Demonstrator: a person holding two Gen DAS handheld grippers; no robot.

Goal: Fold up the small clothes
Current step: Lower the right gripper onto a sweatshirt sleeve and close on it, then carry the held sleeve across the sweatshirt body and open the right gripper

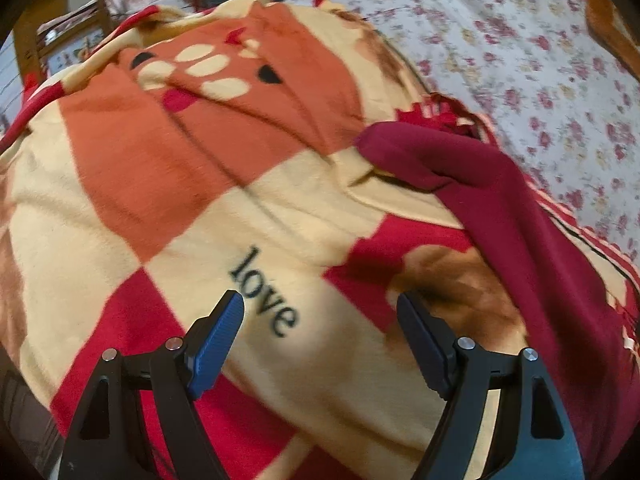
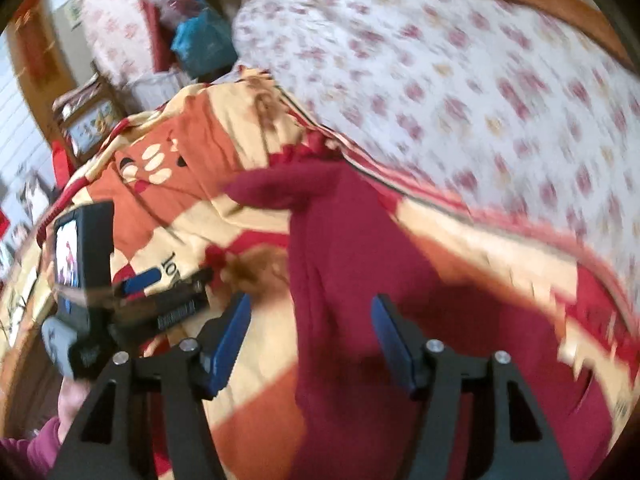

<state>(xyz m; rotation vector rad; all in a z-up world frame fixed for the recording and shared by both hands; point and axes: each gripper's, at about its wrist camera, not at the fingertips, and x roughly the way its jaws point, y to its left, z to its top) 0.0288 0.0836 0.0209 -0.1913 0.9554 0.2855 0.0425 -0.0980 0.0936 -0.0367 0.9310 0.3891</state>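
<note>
Left gripper [image 1: 320, 308] spread wide, holding nothing, over the word "love" on the checked blanket [image 1: 168, 152]. Dark red garment [image 1: 520, 216] off to its right, clear of both fingers, draped along the blanket's edge beside the flowered sheet [image 1: 520, 40]. Right gripper [image 2: 310, 312] likewise spread, empty, with the garment [image 2: 344, 264] lying between and beneath its fingers.
</note>
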